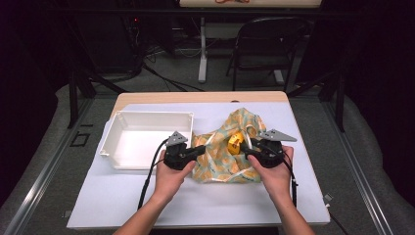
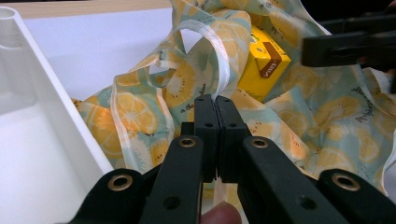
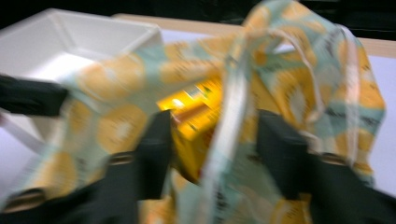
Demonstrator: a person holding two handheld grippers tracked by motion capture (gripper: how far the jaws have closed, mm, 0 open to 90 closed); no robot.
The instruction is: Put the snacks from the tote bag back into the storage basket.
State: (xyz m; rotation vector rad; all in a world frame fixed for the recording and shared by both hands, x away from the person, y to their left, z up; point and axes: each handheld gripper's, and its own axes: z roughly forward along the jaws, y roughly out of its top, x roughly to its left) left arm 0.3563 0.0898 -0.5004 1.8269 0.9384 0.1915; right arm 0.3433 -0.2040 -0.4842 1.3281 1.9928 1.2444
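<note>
A lemon-print fabric bag [image 1: 222, 169] [image 2: 140, 112] [image 3: 116, 121] lies crumpled on the white mat, right of a white tray [image 1: 147, 115] [image 2: 28, 60] [image 3: 93, 23]. A yellow carton [image 1: 235, 142] [image 2: 264, 63] [image 3: 194, 121] sits in the bag's mouth. My left gripper [image 1: 201, 150] [image 2: 215, 105] is shut on the bag's left edge, with a pale ribbon strip running under its jaws. My right gripper [image 1: 243, 148] [image 3: 217, 149] reaches into the bag from the right. Its jaws stand apart around the carton and a loop handle. That view is blurred, so contact is unclear.
The tray is empty and stands close to my left hand. A white mat [image 1: 147, 200] covers the wooden table [image 1: 205, 97], with free room in front of the bag. A folding chair [image 1: 269, 44] and table legs stand on the floor beyond.
</note>
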